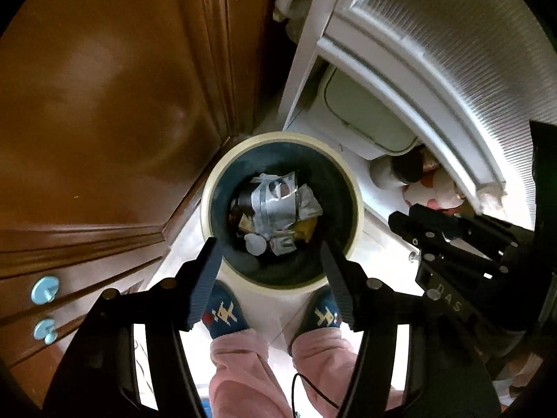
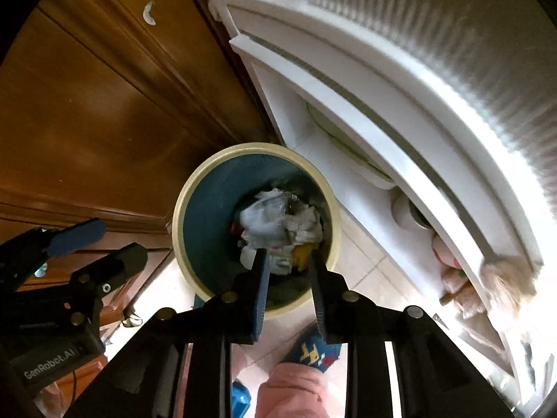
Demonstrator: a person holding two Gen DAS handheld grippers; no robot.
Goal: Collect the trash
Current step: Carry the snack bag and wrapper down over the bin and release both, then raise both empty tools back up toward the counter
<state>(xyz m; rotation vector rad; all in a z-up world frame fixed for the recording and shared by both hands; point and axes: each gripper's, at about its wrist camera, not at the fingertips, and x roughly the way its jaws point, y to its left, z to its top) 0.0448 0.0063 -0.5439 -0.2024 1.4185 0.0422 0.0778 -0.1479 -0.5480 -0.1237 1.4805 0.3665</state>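
A round trash bin point(image 1: 351, 188) with a cream rim and dark blue inside stands on the pale floor, seen from above. It holds crumpled silver foil, white wrappers and yellow scraps point(image 1: 275, 209). My left gripper point(image 1: 269, 247) is open and empty above the bin's near rim. In the right wrist view the bin point(image 2: 181, 223) holds the same trash point(image 2: 278, 223). My right gripper point(image 2: 287, 256) hangs over the bin with its jaws apart and nothing between them. Each gripper shows at the edge of the other view: the right one point(image 1: 452, 237), the left one point(image 2: 69, 240).
Brown wooden cabinets point(image 1: 104, 104) with blue knobs point(image 1: 44, 289) stand left of the bin. A white door with ribbed glass point(image 1: 452, 52) is to the right. The person's blue slippers point(image 1: 222, 313) and pink trousers point(image 1: 240, 365) are just before the bin. Small objects point(image 1: 431, 188) lie by the door.
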